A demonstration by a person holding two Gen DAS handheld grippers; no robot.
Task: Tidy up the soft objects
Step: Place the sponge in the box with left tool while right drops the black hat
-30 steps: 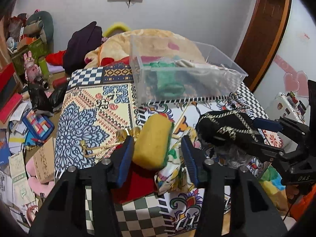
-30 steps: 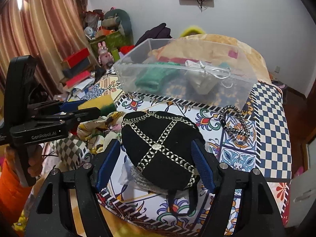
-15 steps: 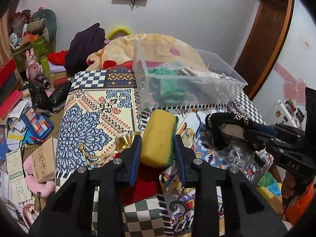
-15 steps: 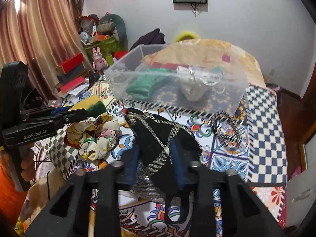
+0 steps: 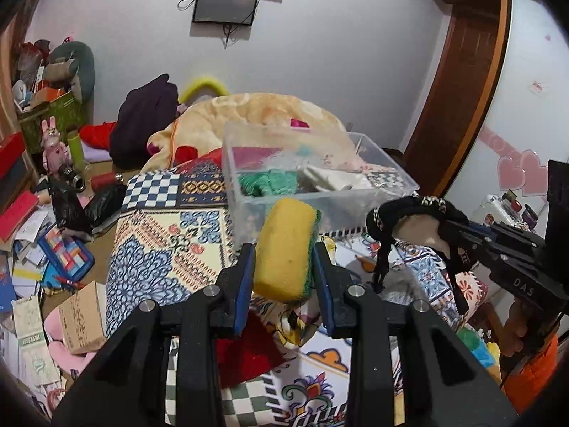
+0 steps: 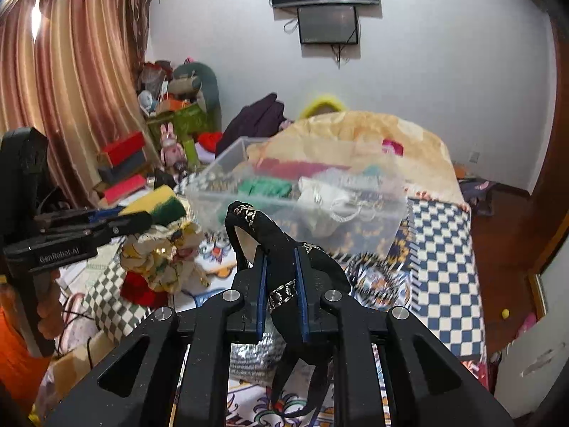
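Observation:
My left gripper (image 5: pixel 284 263) is shut on a yellow sponge with a green scouring side (image 5: pixel 284 245) and holds it above the patterned cloth, just in front of the clear plastic bin (image 5: pixel 249 213). My right gripper (image 6: pixel 279 274) is shut on a black chain-trimmed hat (image 6: pixel 284 249), lifted off the cloth; the hat also shows at the right of the left wrist view (image 5: pixel 409 213). The sponge also shows in the right wrist view (image 6: pixel 160 204), left of the bin (image 6: pixel 387 235). The bin holds green cloth (image 5: pixel 266 183) and a pale pouch (image 6: pixel 320 199).
A crumpled floral scarf (image 6: pixel 160 252) and a red cloth (image 5: pixel 245 348) lie on the patterned cloth (image 5: pixel 153 259). A braided cord (image 6: pixel 373 270) lies in front of the bin. A beige blanket (image 6: pixel 373 131) is heaped behind it. Boxes and clutter (image 5: pixel 42 249) cover the floor at left.
Both grippers closed: the left on the sponge, the right on the black hat. Both then lifted their objects off the cloth toward the bin.

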